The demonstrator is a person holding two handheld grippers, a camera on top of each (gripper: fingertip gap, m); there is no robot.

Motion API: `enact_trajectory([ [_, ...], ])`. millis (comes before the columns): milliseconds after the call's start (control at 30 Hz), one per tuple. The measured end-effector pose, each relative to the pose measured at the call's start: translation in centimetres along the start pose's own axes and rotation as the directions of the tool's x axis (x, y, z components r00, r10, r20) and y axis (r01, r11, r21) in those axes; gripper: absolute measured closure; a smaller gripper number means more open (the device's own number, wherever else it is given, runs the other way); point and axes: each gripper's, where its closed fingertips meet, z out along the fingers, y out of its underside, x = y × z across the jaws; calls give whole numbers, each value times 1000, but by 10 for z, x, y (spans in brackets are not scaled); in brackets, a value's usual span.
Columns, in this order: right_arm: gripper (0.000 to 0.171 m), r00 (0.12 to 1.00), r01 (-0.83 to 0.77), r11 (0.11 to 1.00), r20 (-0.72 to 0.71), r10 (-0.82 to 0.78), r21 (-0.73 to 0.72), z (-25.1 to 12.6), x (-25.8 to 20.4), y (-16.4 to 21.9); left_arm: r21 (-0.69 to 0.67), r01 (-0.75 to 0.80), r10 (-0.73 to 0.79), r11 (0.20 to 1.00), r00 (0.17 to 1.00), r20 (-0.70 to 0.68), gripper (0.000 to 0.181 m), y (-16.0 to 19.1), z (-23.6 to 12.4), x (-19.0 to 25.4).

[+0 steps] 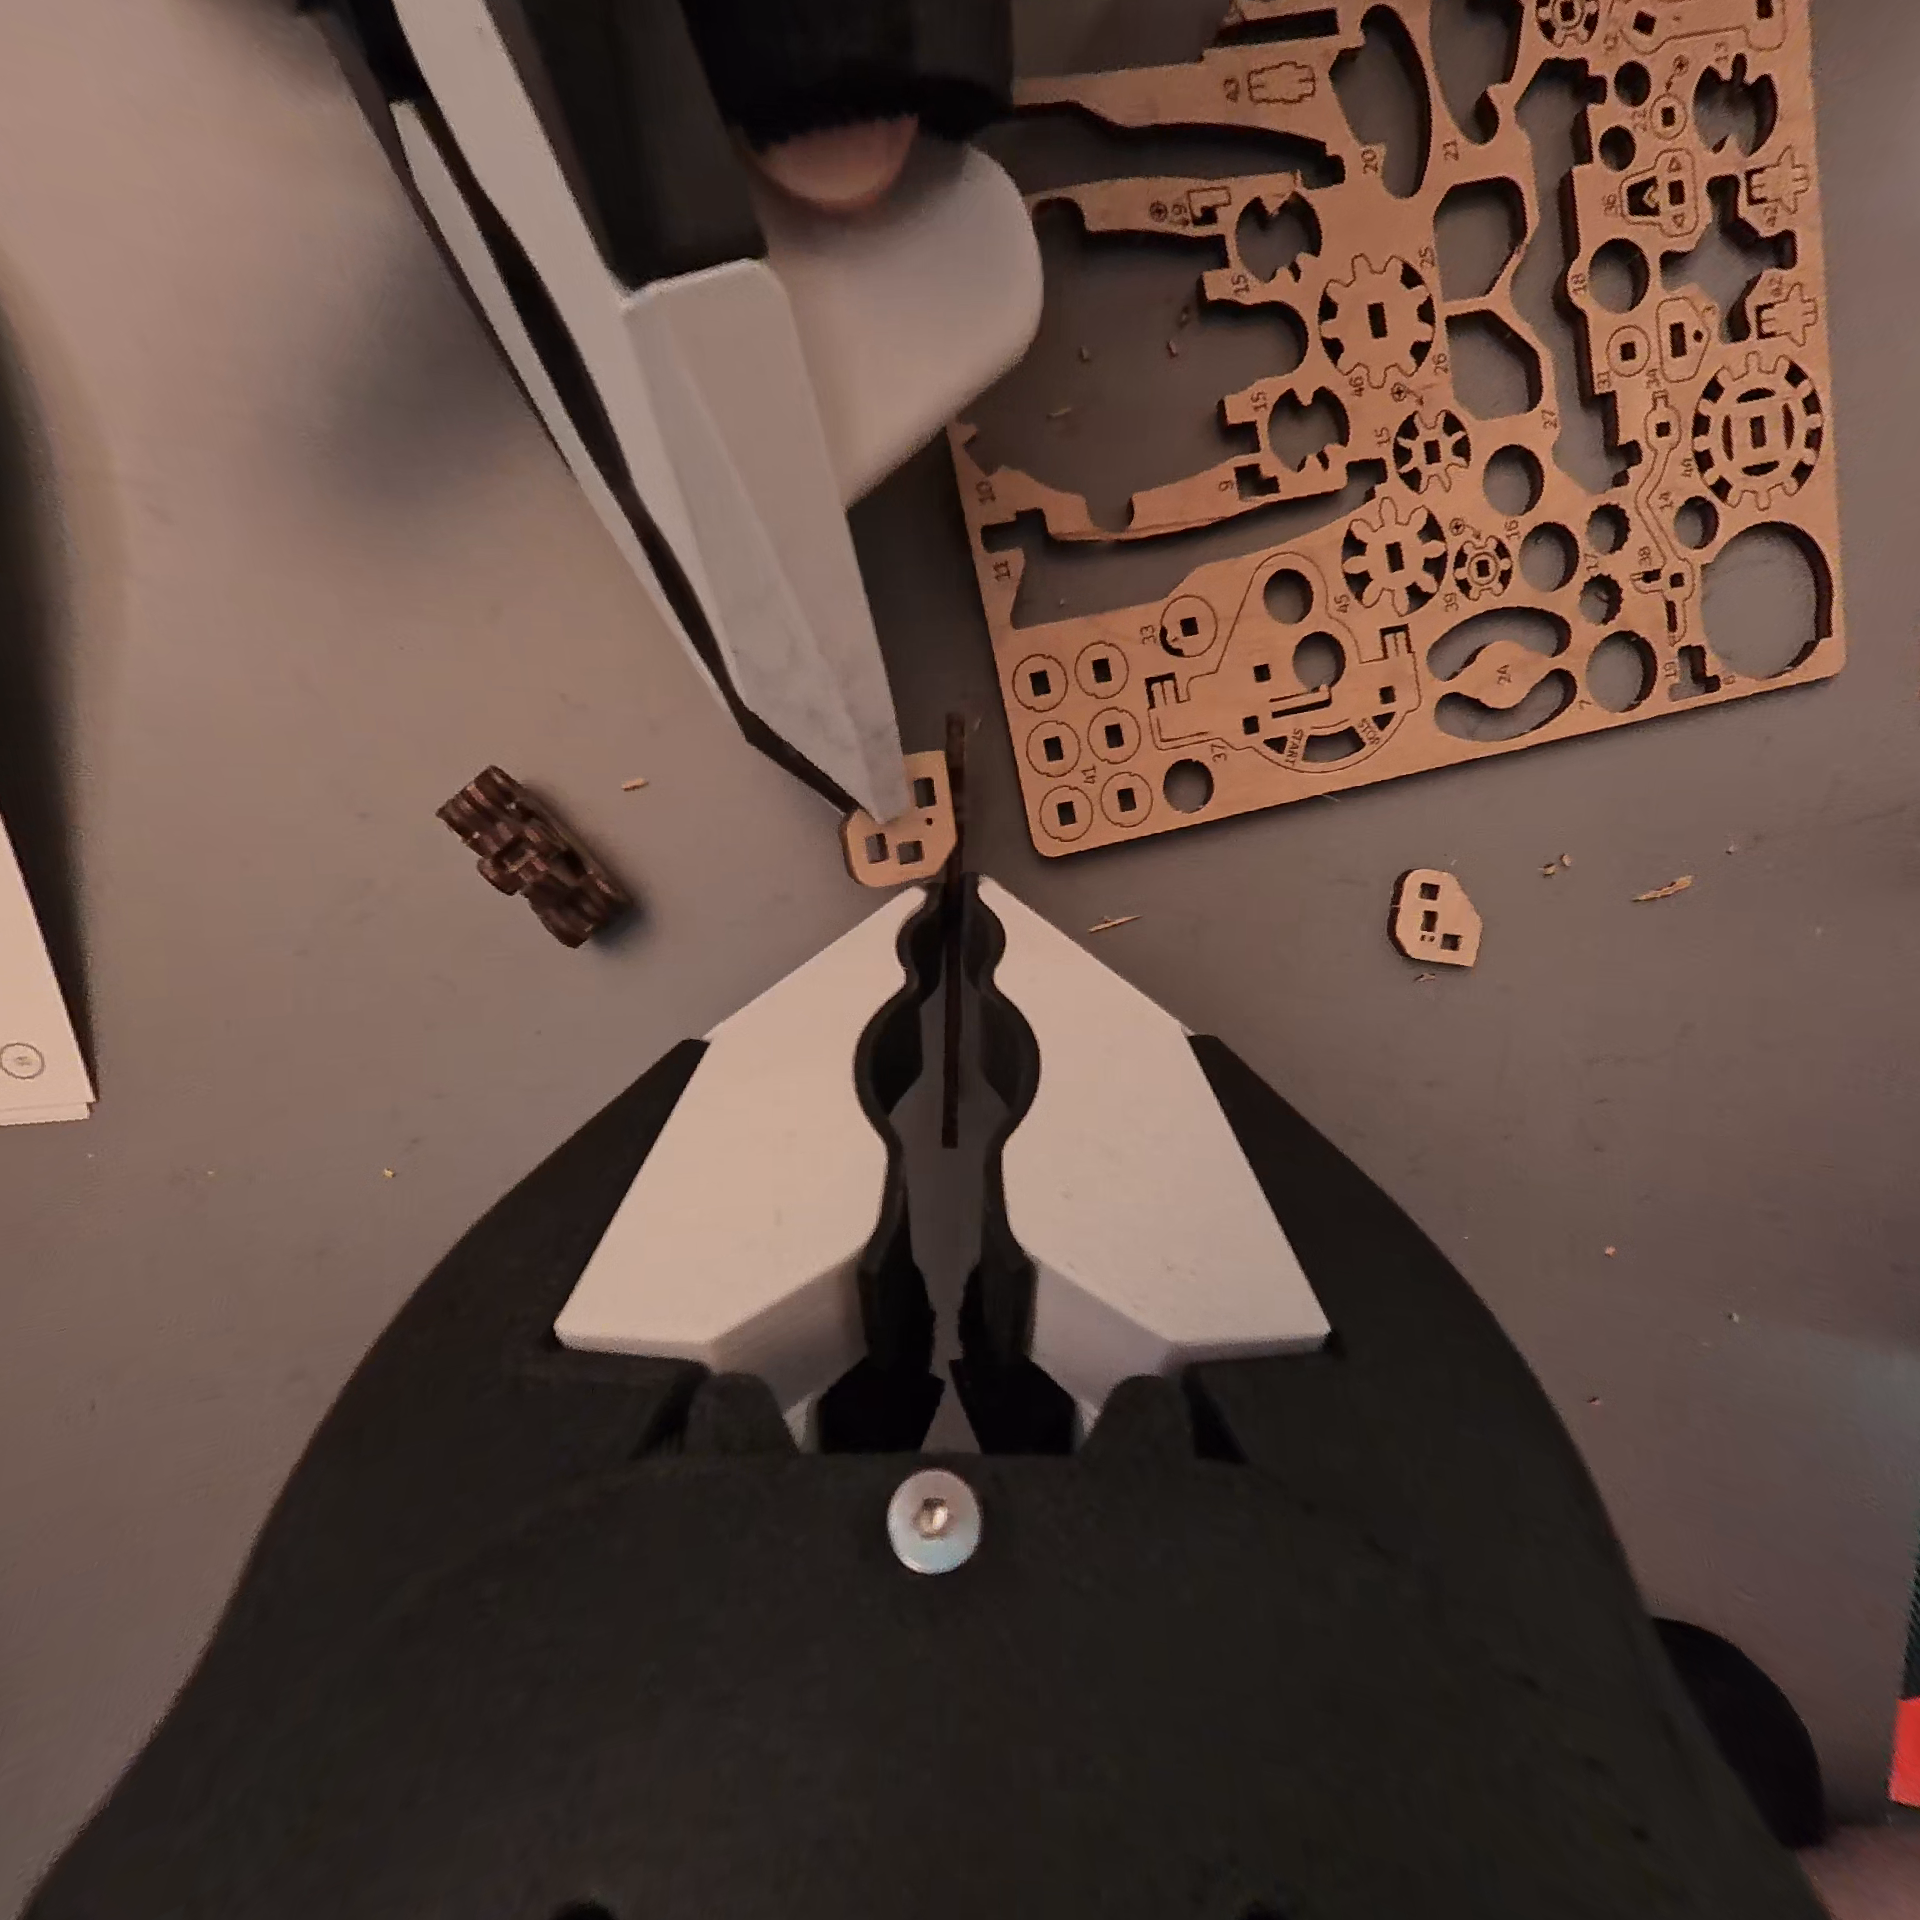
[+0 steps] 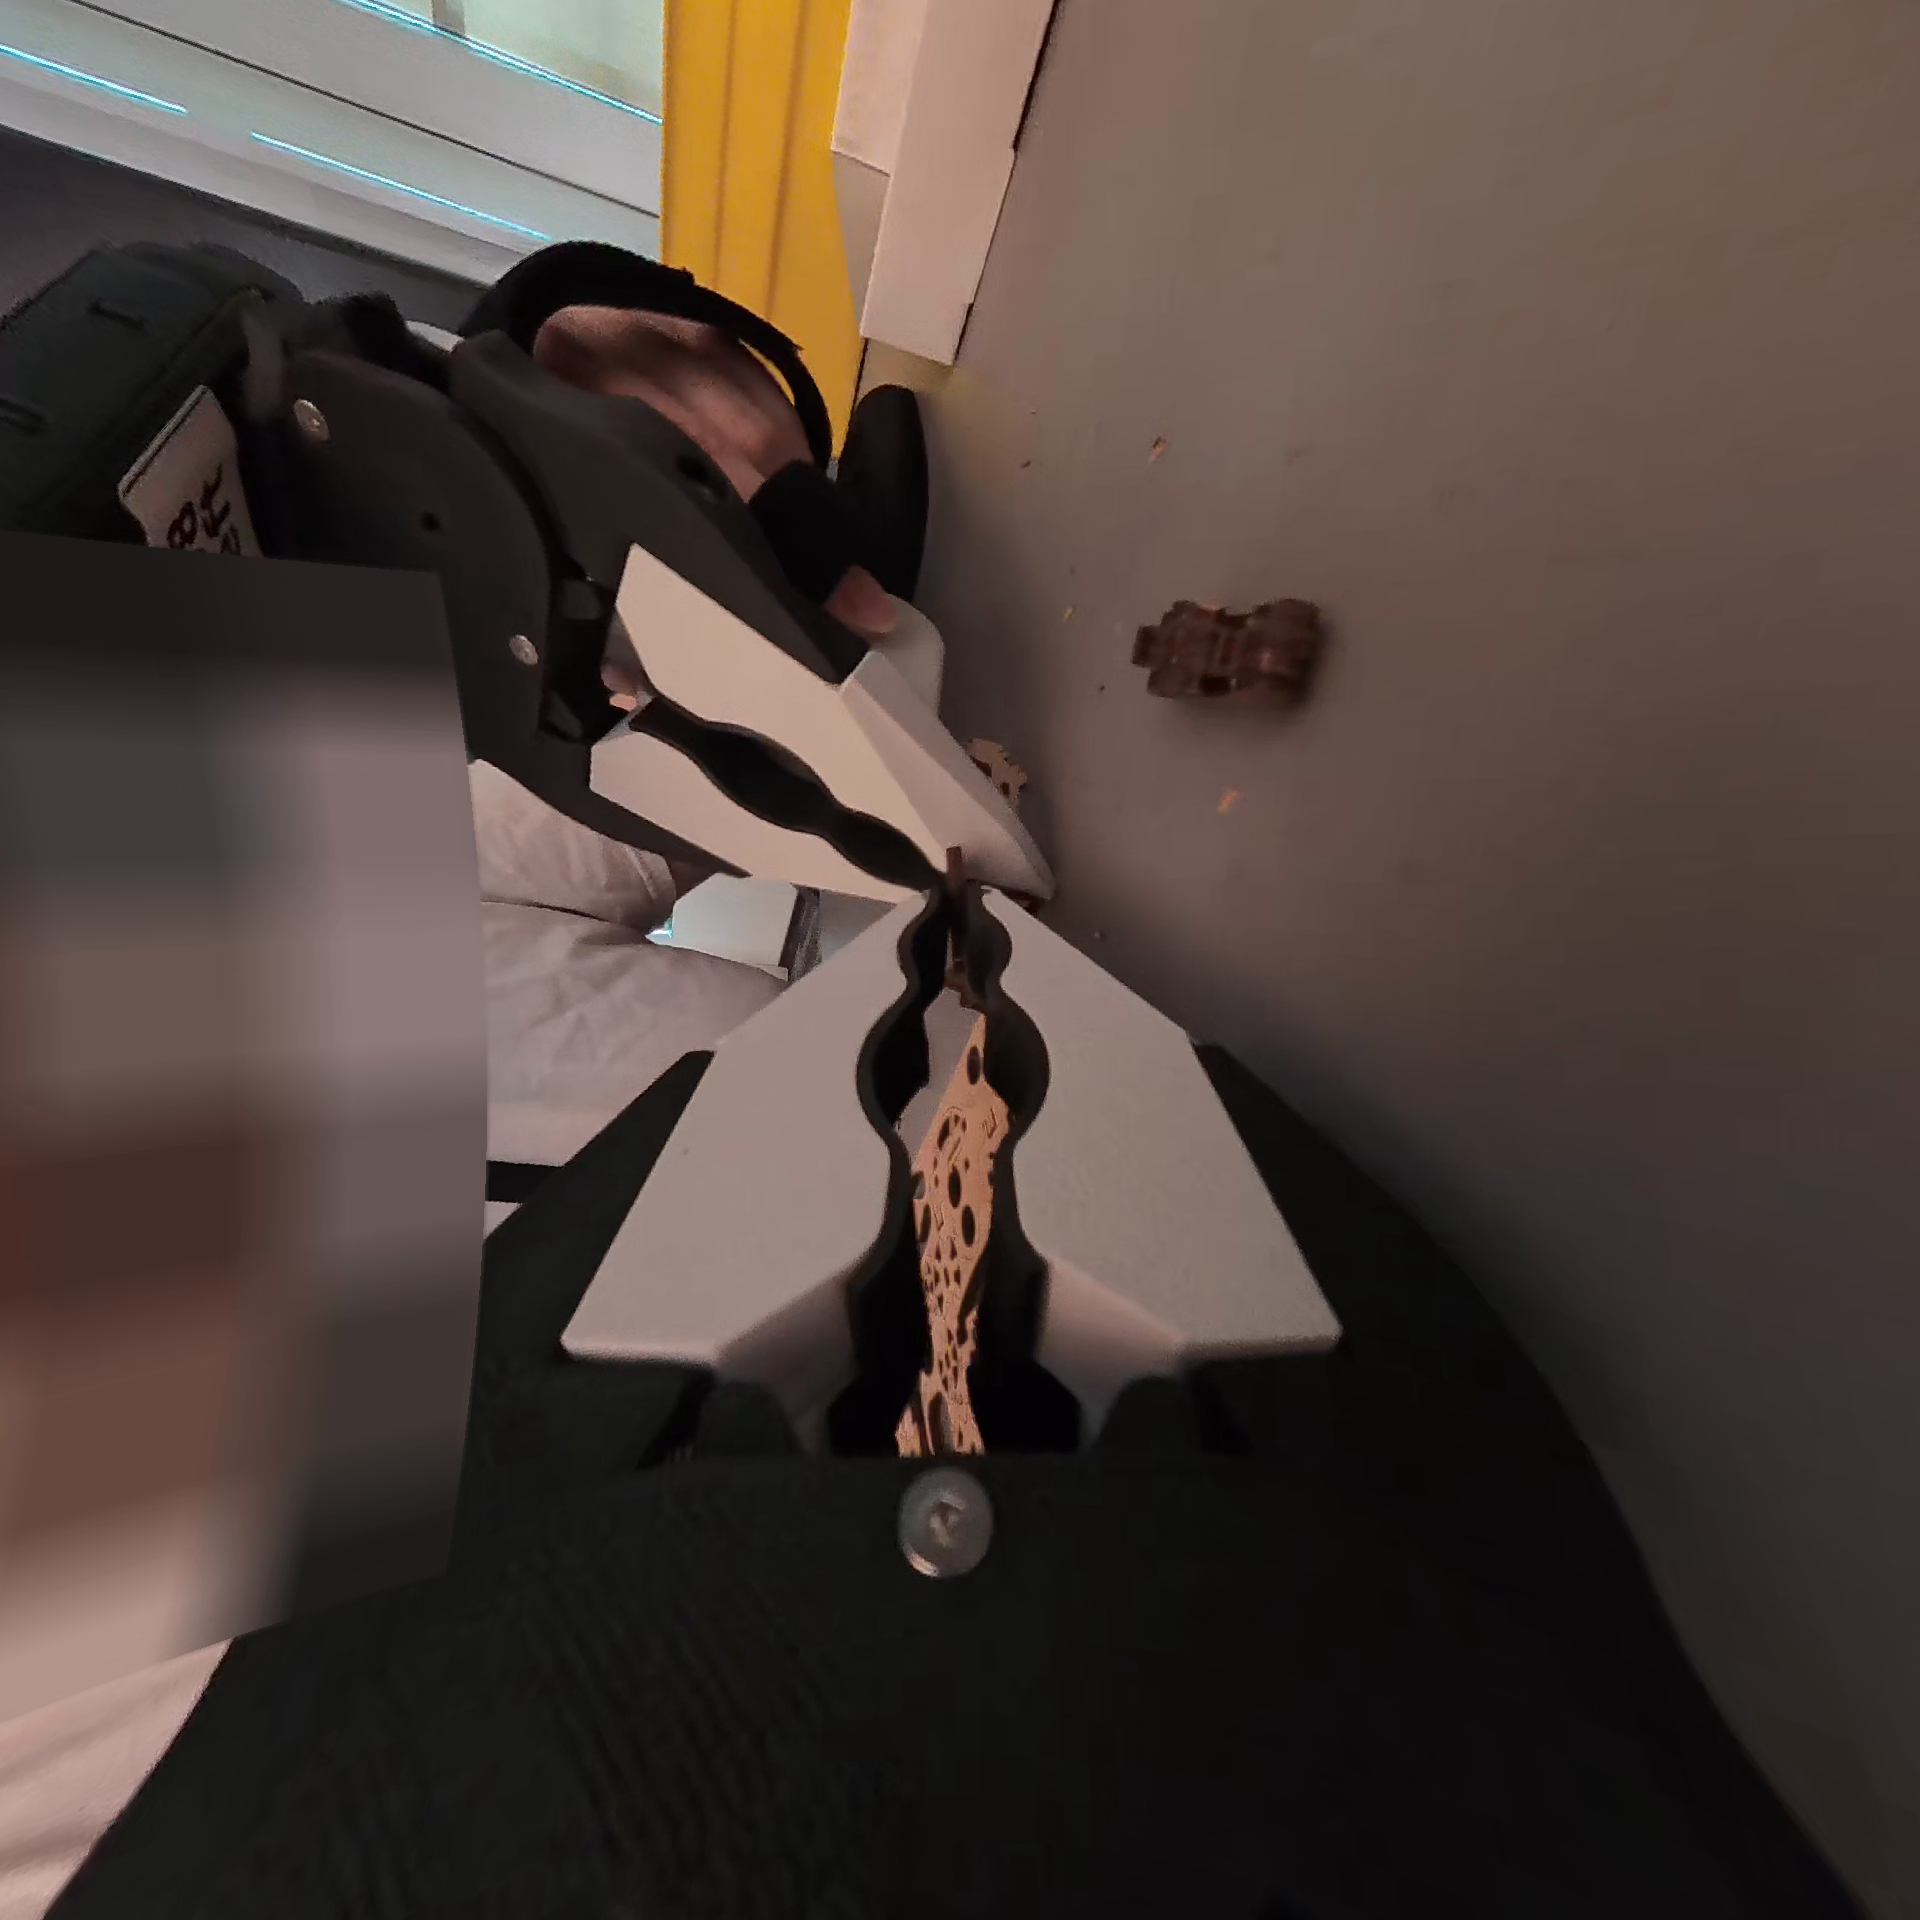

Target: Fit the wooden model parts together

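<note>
Wood met wood mid-frame: left gripper (image 1: 957,896) pinched a thin strip (image 1: 952,997), right gripper (image 1: 878,805) pinched a plate (image 1: 902,826). Slot should line up, then press gently.

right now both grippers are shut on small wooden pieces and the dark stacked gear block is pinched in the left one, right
Not quite. The dark stacked gear block lies loose on the grey table, apart from both grippers. The left wrist view shows the left gripper shut on a thin dark strip and the right gripper on a small pale plate.
</note>
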Motion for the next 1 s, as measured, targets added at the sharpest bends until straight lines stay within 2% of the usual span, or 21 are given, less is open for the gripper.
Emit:
enact_trajectory([
  [233, 170, 1000, -10, 1000, -23, 11, 18, 1, 5, -1, 9, 2, -2, 1000, 1000, 0, 181, 0, -1, -1],
  [533, 170, 1000, -5, 999, -11, 4, -39, -2, 4, 4, 16, -102, 101, 995, 994, 33, 181, 1, 0, -1],
  [1000, 170, 1000, -15, 994, 1, 16, -107, -4, 2, 12, 42, -132, 132, 990, 991, 1, 181, -1, 2, 3],
])
